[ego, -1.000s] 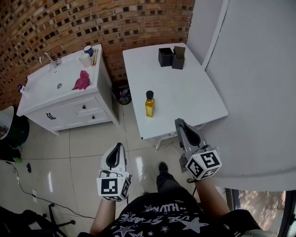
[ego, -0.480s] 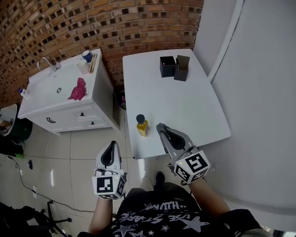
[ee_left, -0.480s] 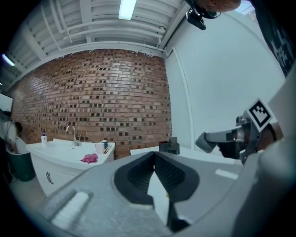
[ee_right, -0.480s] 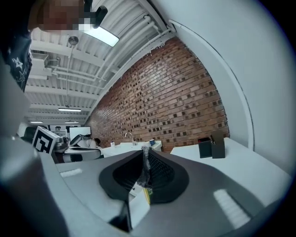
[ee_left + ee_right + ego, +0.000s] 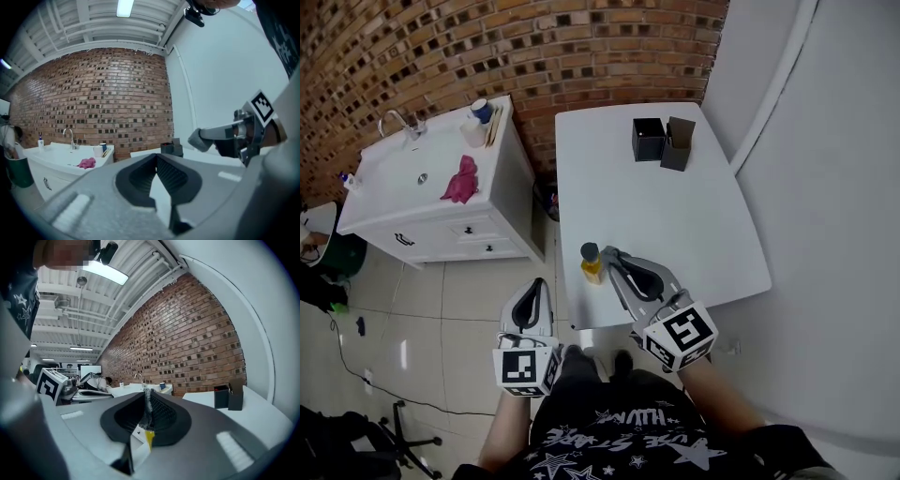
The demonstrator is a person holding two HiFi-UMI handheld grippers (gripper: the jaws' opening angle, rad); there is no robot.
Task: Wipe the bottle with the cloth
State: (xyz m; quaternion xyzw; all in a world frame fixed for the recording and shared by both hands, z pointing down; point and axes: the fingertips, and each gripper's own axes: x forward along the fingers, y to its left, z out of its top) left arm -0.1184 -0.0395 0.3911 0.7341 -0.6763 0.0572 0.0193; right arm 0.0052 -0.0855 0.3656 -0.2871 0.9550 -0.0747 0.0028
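Observation:
A small bottle (image 5: 592, 265) of yellow liquid with a black cap stands near the front left edge of the white table (image 5: 694, 225). My right gripper (image 5: 608, 254) is shut, level, its tips just right of the bottle's cap; whether they touch is unclear. Through the slit below its closed tips (image 5: 145, 394) a sliver of the yellow bottle (image 5: 149, 438) shows. My left gripper (image 5: 538, 285) is shut and empty over the floor, left of the table's corner. The pink cloth (image 5: 460, 180) lies on the white sink cabinet (image 5: 441, 220), also far off in the left gripper view (image 5: 86, 162).
A black box (image 5: 648, 139) and a brown box (image 5: 679, 143) stand at the table's far side. The cabinet carries a faucet (image 5: 399, 121) and cups (image 5: 475, 123). A bin (image 5: 548, 198) sits between cabinet and table. A white wall (image 5: 834, 187) runs along the right.
Both grippers have come closer to the table. The right one has swung left, so its tips now sit beside the bottle's cap. Both stay shut.

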